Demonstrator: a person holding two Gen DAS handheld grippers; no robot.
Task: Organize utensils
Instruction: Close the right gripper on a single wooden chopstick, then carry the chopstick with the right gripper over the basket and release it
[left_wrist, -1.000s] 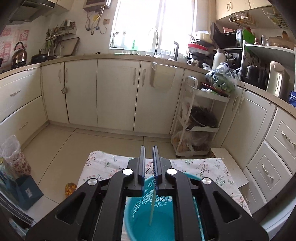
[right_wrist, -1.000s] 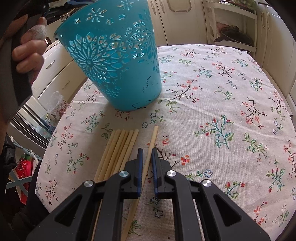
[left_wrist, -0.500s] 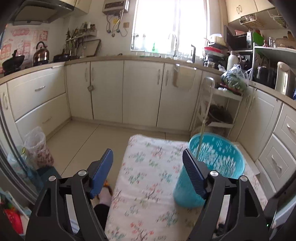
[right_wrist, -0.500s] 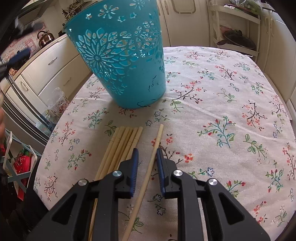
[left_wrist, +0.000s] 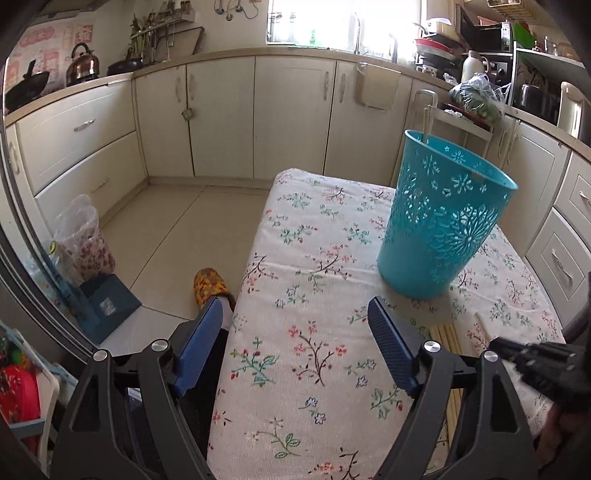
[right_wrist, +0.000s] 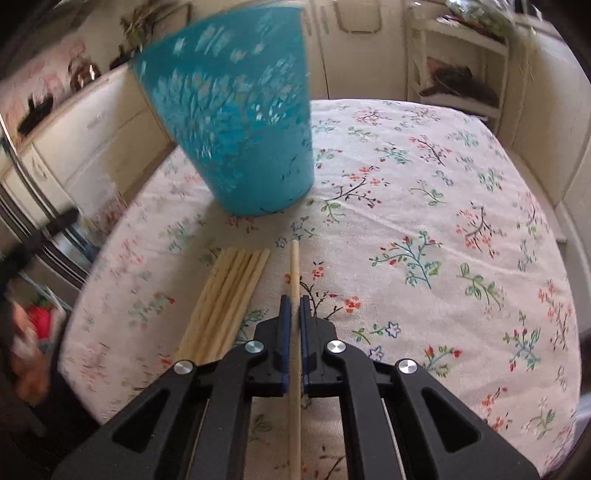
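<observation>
The right tongs (right_wrist: 291, 306) have just closed on one chopstick (right_wrist: 294, 266) lying on the table (right_wrist: 461, 177). The left tongs (left_wrist: 295, 332) are wide open and hold nothing. Beside lie more chopsticks (right_wrist: 229, 295). Next the chopstick must be lifted, tilted upright and dropped into the blue basket (right_wrist: 236, 122), which already holds one.

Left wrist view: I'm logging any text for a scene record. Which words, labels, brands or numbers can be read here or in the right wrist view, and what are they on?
None can be read.
Wall poster: red characters, too blurred to read.
Blue box on the floor: pale label, too small to read.
Blue basket: cut-out flowers only, no text.
Tablecloth: flower print only.
Chopsticks: no markings seen.
</observation>
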